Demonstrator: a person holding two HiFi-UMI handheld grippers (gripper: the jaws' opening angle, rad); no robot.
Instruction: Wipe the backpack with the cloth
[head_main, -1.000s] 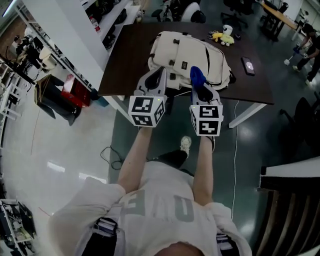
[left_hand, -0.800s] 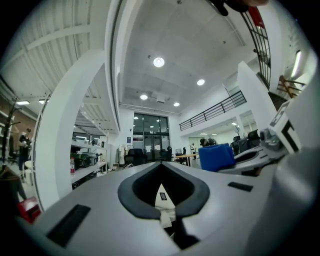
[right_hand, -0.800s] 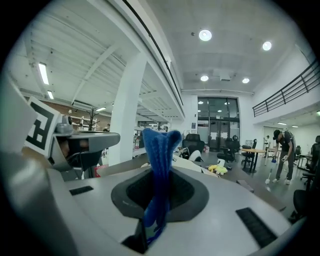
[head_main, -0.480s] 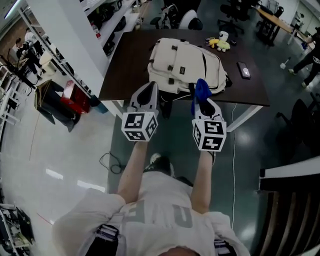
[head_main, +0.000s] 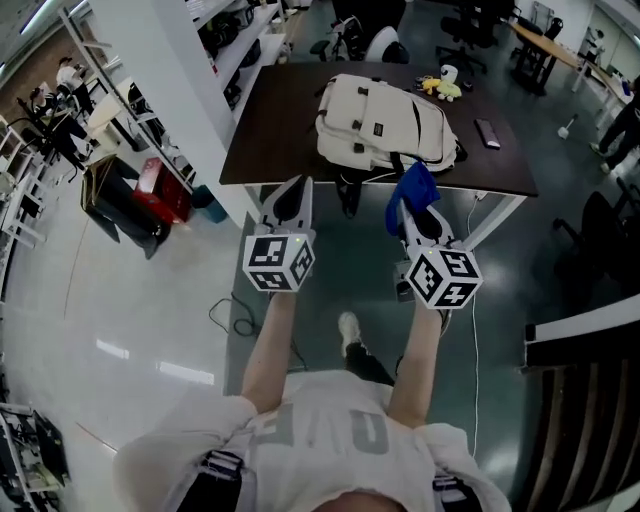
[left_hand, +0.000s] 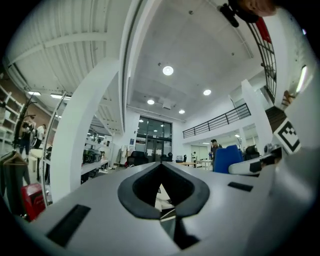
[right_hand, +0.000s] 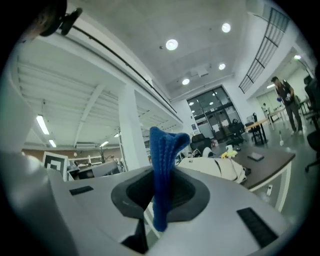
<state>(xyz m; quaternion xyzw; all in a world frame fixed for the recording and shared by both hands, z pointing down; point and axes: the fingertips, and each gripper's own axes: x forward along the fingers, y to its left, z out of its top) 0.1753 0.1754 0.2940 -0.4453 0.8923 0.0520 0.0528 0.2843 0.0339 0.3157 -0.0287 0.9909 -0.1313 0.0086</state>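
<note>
Right gripper (head_main: 411, 206) pinches blue cloth (head_main: 415, 185), near side of backpack (head_main: 385, 122), apart; left gripper (head_main: 293, 196) closed, empty. Wiping seemingly not started.

The blue knitted cloth (right_hand: 164, 160) hides its lower end inside the right gripper (right_hand: 159, 200), and the small yellow tabletop object (head_main: 449, 90) is too small to identify.

Left gripper (head_main: 291, 195) closed empty, right gripper (head_main: 415, 208) clamped.

The cloth (right_hand: 162, 165) is a blue ribbed knit. The backpack (head_main: 385, 120) is matt cream fabric. The surface (head_main: 275, 140) is dark and matt; the floor (head_main: 130, 320) is glossy.
</note>
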